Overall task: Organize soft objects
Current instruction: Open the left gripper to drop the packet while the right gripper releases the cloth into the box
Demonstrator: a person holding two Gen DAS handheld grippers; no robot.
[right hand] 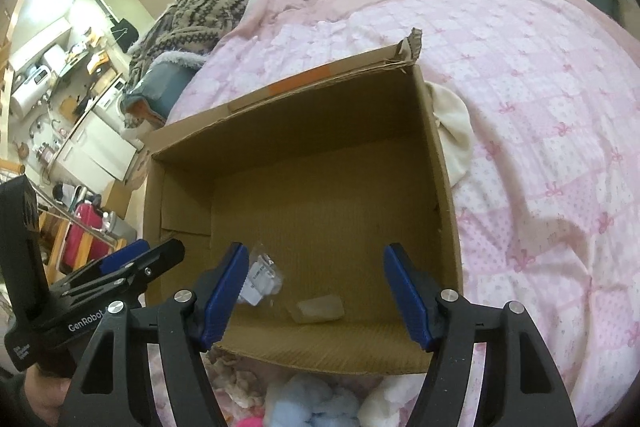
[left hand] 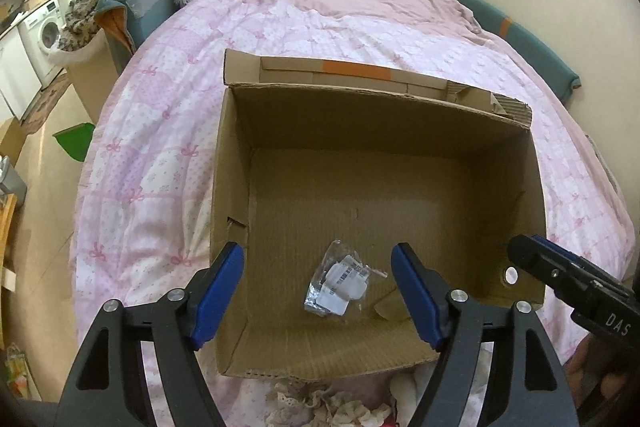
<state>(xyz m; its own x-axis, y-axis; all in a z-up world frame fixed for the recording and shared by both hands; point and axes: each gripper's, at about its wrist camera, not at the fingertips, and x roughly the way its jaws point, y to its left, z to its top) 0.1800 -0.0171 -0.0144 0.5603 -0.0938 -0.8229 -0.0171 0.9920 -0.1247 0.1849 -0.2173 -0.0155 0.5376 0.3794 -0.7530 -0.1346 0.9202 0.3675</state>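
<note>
Here the left gripper hung over the near edge of an open cardboard box with its blue-padded jaws spread wide and nothing between them; neither pad pressed on anything. The right gripper stood the same way just beside it, jaws wide apart and empty, held above the box's near wall. In the left wrist view the right gripper's black tip showed at the right edge, and in the right wrist view the left one showed at the lower left, so the two were close together, side by side.

The box sat on a pink quilt patterned with bows. On its floor, toward the near side, lay a small clear plastic packet with white labels, loose and untouched. The right wrist view also showed a pale, translucent piece lying on the box floor near the front wall; what it was could not be told.

The soft things were outside the box: a heap of lacy cream fabric and blue and white fluffy pieces lay on the quilt just in front of the near wall, below the grippers. A cream cloth lay against the box's right outer wall.
</note>
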